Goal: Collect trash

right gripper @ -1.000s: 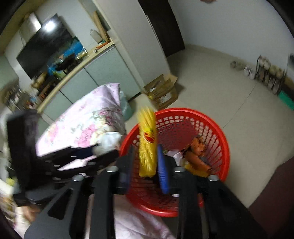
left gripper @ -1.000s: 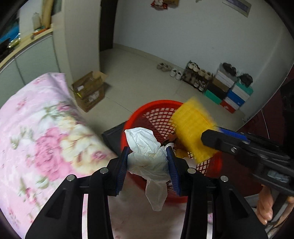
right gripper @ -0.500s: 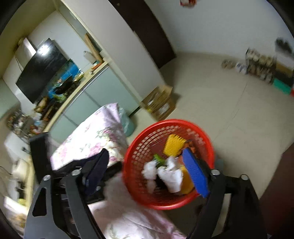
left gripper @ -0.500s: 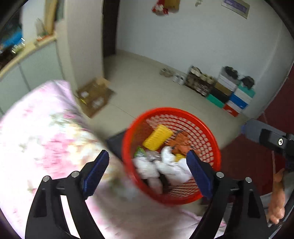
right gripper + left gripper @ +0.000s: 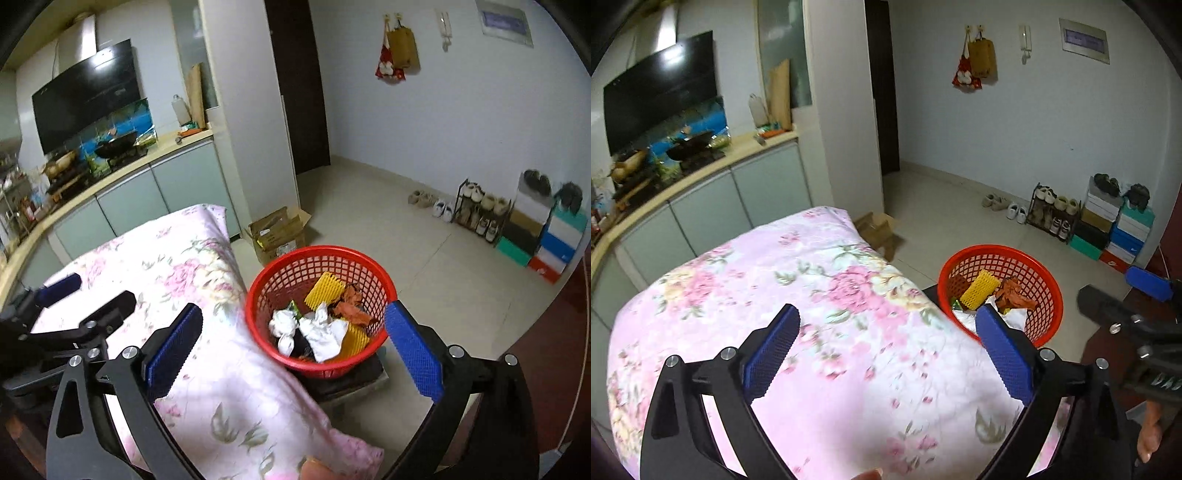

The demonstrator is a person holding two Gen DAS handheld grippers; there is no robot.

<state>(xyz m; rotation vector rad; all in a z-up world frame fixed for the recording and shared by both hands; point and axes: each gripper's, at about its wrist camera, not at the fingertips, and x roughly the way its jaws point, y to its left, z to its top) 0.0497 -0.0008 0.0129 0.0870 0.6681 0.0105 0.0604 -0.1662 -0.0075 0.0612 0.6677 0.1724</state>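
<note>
A pink floral quilt is spreading across the foreground of both wrist views, its soft, puffy fabric filling the space under and between the grippers. Behind it, a pale kitchen counter is running along the left with grey-green cabinet doors, and a black range hood is hanging above a dark wok. An open cardboard box is sitting on the beige tiled floor just beyond the quilt's far corner. Against the far wall a shoe rack and a stack of coloured shoeboxes are standing, well apart from the basket.

The red plastic basket is sitting just beside the quilt's right edge, resting on a dark low stand. It is round, with an open lattice wall and a smooth rim. Inside it, crumpled white tissues, a ribbed yellow wrapper and a creased orange-brown wrapper are lying in a loose heap.

The left gripper is hovering over the quilt with its jaws spread wide and nothing between the blue ridged pads. The right gripper is likewise standing wide apart and empty, framing the basket.
</note>
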